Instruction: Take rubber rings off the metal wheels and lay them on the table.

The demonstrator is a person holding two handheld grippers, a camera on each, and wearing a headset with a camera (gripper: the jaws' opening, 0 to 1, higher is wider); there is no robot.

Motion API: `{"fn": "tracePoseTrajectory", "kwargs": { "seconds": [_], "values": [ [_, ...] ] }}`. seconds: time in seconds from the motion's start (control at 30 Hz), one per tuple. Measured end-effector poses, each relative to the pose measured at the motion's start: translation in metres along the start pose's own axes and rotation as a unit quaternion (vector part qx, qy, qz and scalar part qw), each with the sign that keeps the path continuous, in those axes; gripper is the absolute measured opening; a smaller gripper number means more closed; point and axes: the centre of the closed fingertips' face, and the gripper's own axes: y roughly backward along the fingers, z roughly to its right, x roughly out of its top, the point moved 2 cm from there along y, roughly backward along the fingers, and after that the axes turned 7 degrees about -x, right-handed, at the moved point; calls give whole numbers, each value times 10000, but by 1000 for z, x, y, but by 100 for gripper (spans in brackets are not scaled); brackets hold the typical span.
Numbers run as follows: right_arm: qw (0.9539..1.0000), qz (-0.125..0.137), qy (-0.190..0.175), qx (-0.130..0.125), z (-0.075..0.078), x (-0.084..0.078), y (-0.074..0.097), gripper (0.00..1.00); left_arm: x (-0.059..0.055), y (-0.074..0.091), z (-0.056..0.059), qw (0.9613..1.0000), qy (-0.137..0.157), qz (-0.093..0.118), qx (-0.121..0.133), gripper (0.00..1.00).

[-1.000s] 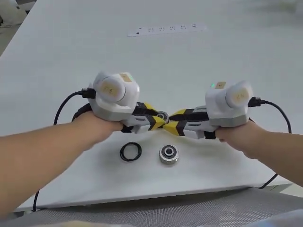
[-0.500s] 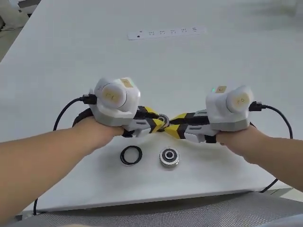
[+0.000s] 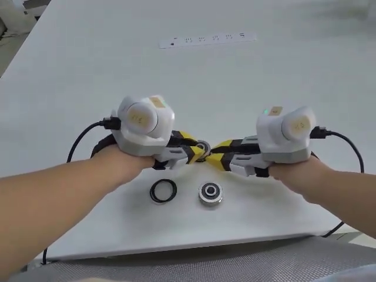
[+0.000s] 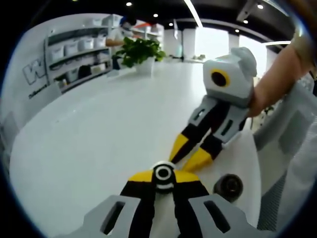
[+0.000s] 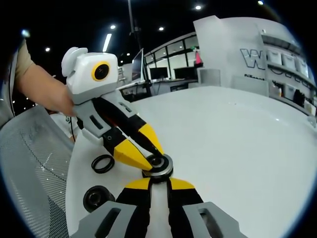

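Head view: at frame centre my left gripper [image 3: 197, 151] clamps a metal wheel [image 3: 203, 147], and my right gripper [image 3: 216, 154] pinches its rim from the opposite side. Lower centre, on the table [image 3: 264, 76], lie a loose rubber ring [image 3: 151, 191] and a second wheel [image 3: 210, 192].

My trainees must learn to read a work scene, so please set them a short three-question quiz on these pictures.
1. True or false: a loose rubber ring lies on the table beside a wheel lying flat.
2. The left gripper is shut on: A a second wheel; B a cable; C nothing.
3. How many wheels are in the head view?
Key: 1 true; 2 A; 3 two.
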Motion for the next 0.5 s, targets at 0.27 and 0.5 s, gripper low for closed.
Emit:
{"fn": "tracePoseTrajectory", "kwargs": {
  "seconds": [0.27, 0.5],
  "values": [
    [9999, -22, -140, -15, 3, -1, 0, 2, 0, 0, 0, 10000, 8, -21, 26, 14],
    [9987, -105, -494, -42, 11, -1, -1, 0, 1, 0, 0, 10000, -17, -52, 56, 14]
  ]
}}
